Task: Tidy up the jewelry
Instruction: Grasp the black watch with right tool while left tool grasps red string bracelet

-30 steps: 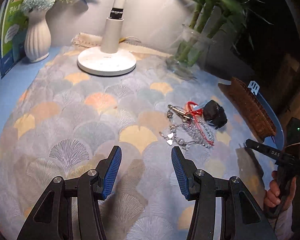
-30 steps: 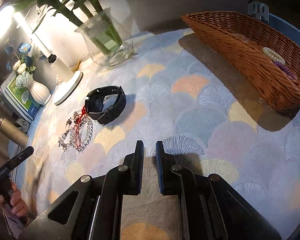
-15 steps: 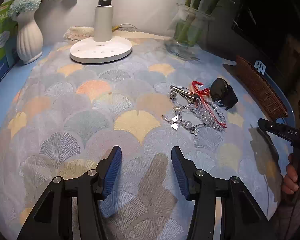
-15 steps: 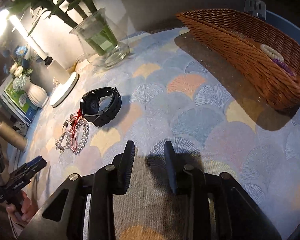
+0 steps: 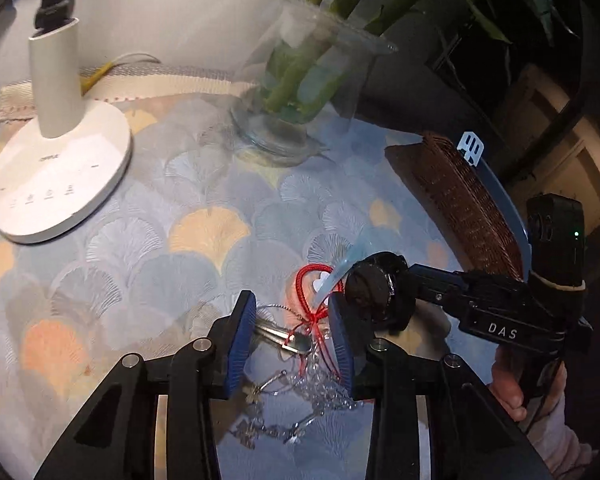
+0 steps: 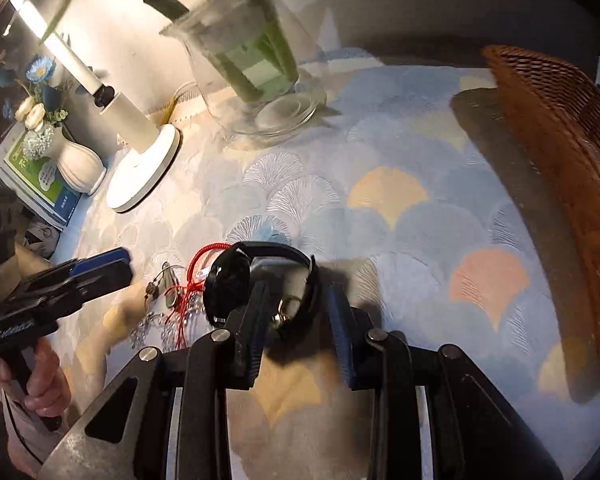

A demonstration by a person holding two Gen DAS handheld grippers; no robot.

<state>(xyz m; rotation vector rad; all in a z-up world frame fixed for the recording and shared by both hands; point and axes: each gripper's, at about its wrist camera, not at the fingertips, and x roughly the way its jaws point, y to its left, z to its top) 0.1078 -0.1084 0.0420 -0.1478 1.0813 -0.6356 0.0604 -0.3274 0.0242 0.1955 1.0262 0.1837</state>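
A tangle of jewelry lies on the patterned cloth: a red cord (image 5: 308, 280), a silver metal clip (image 5: 284, 338) and clear bead strands (image 5: 324, 388). My left gripper (image 5: 290, 344) points down over it. Its jaws are closing, with the clip and cord between the blue pads, which do not press on them. A black watch (image 6: 226, 280) stands on edge beside the pile. My right gripper (image 6: 298, 332) straddles its strap, and a gap shows at the right pad. In the left wrist view the right gripper (image 5: 400, 296) reaches in from the right at the watch (image 5: 374, 280).
A brown wicker basket (image 6: 560, 152) sits at the right edge of the table. At the back stand a glass vase with green stems (image 5: 300, 92) and a white lamp base (image 5: 60, 176). A white ribbed vase (image 6: 78, 164) and a book (image 6: 40, 184) are far left.
Both grippers moved forward onto the jewelry pile. The left jaws narrowed around the clip and cord. The right jaws went from nearly shut to open and now straddle the watch strap.
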